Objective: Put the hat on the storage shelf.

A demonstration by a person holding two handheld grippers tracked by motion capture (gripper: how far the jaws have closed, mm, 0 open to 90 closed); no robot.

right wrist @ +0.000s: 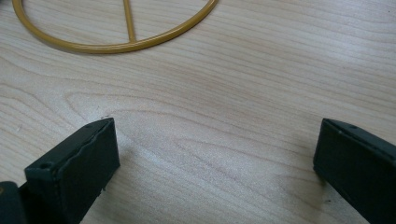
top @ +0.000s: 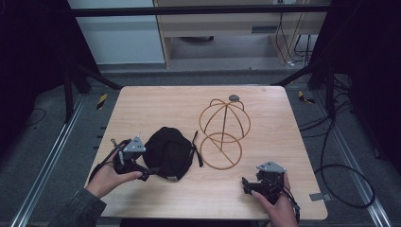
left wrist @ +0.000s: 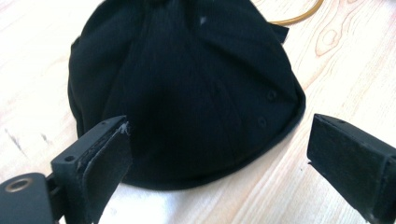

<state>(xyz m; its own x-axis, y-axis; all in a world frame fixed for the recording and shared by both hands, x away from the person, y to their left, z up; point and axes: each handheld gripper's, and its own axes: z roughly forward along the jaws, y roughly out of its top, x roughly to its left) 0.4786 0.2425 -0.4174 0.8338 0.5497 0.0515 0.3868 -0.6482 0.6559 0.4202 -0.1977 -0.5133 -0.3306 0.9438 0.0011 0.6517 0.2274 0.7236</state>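
In the left gripper view the top of the black cap (left wrist: 187, 88) is cut off by the upper edge. In the right gripper view the wire stand (right wrist: 116, 44) is cropped to part of its base ring. The cap's brim cannot be told in the high view.

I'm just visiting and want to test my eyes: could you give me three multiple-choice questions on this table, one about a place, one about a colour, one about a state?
1. Where does the black cap lie?
A. Left of the wire hat stand
B. On top of the stand
C. On the floor

2. What colour is the stand's wire?
A. Blue
B. Golden yellow
C. White

3. How do the left gripper's jaws stand?
A. Clamped on the cap
B. Clamped on the stand
C. Open, cap ahead of them

Answers: 1 A, the high view shows it flat on the table beside the stand. 2 B, its rings show golden yellow. 3 C, the left gripper view shows both jaws apart, nothing pinched.
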